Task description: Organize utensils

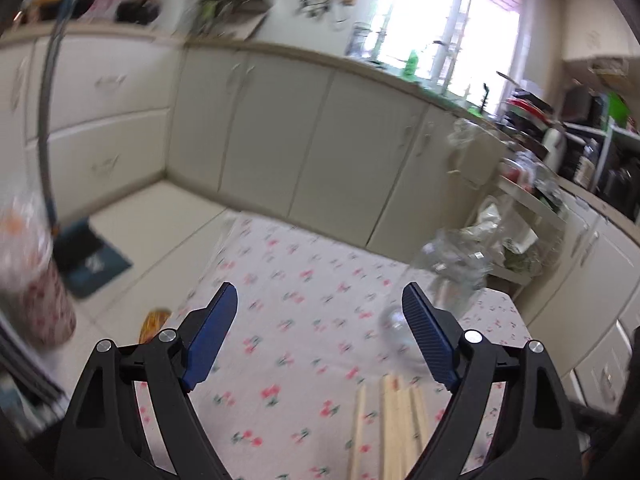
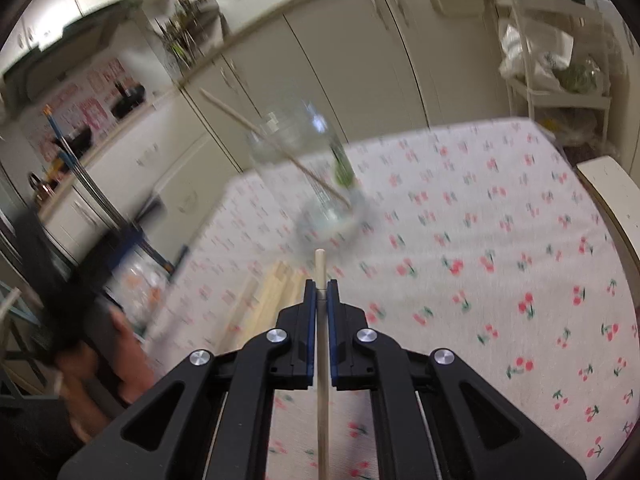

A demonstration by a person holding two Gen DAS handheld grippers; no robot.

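My right gripper [image 2: 320, 283] is shut on a single wooden chopstick [image 2: 321, 268], whose tip pokes out just past the blue pads above the cherry-print tablecloth [image 2: 500, 240]. Ahead of it stands a clear glass jar [image 2: 310, 168] with one chopstick [image 2: 256, 130] leaning out to the left. A bundle of pale wooden chopsticks [image 2: 264, 292] lies on the cloth left of the pads. In the left wrist view my left gripper [image 1: 320, 304] is open with nothing between its fingers, over the cloth. The same chopstick bundle [image 1: 394, 424] lies low, near the right finger, and the glass jar [image 1: 452, 280] stands blurred beyond it.
Cream cabinet doors [image 1: 280, 132] run behind the table. A wire rack with bags [image 2: 560, 76] stands at the far right, and a pale chair edge [image 2: 612, 196] sits by the table's right side. A person's hand [image 2: 120, 356] shows at lower left. A blue mat [image 1: 90, 256] lies on the floor.
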